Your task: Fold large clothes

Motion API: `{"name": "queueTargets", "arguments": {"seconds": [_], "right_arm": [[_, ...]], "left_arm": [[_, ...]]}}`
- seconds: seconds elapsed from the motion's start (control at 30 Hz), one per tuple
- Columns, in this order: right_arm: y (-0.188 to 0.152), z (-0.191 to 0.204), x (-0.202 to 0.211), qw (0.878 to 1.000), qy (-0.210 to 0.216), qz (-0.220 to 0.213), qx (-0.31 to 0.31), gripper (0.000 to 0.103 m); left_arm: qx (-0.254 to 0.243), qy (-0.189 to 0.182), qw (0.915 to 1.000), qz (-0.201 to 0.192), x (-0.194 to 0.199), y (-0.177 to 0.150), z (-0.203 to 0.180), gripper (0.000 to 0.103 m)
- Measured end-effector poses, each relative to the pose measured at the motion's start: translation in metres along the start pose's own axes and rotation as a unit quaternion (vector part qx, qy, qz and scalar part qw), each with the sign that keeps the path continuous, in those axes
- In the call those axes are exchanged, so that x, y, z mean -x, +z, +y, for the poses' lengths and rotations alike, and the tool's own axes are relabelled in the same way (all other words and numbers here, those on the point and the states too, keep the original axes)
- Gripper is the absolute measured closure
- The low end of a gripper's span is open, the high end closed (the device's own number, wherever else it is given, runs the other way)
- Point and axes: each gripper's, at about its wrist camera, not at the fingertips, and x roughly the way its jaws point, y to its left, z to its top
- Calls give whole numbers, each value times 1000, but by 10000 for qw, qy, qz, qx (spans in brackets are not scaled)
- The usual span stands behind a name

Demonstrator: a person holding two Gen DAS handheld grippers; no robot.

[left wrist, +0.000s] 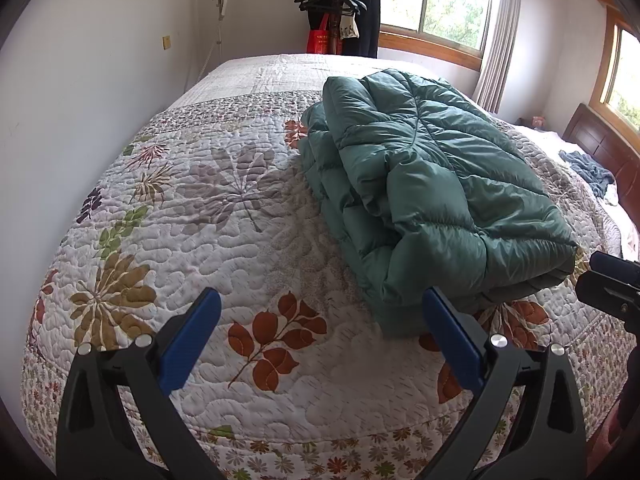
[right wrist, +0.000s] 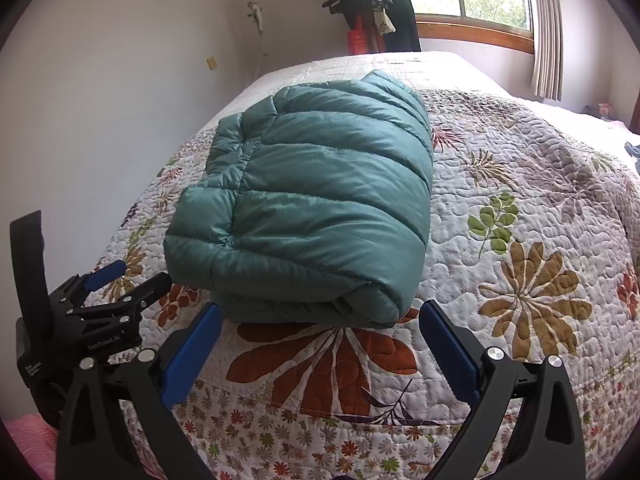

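Left wrist view: left gripper (left wrist: 320,340) held its blue fingers (left wrist: 192,340) spread wide with nothing between them, low in frame over the leaf-patterned quilt (left wrist: 168,240). Folded green down jacket (left wrist: 432,192) lay right of centre on the quilt, just clear of the right-hand finger. Part of the right gripper (left wrist: 612,288) showed at the right edge.

Right wrist view: right gripper (right wrist: 320,340) was likewise wide open and empty. Folded jacket filled the centre, its near end just beyond the fingertips. Left gripper sat at lower left, open.
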Motion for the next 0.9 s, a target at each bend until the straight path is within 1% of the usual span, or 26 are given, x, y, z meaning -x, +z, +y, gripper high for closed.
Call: {"name": "queueTargets", "arguments": {"seconds": [0.27, 0.9], "right_arm": [[-1, -1, 0, 9999, -114, 25, 19, 4], [1, 1, 0, 9996, -187, 87, 197, 4]], "left_arm": [[-5, -4, 10000, 23, -1, 0, 1, 3], [22, -33, 10000, 75, -3, 0, 4, 3]]}}
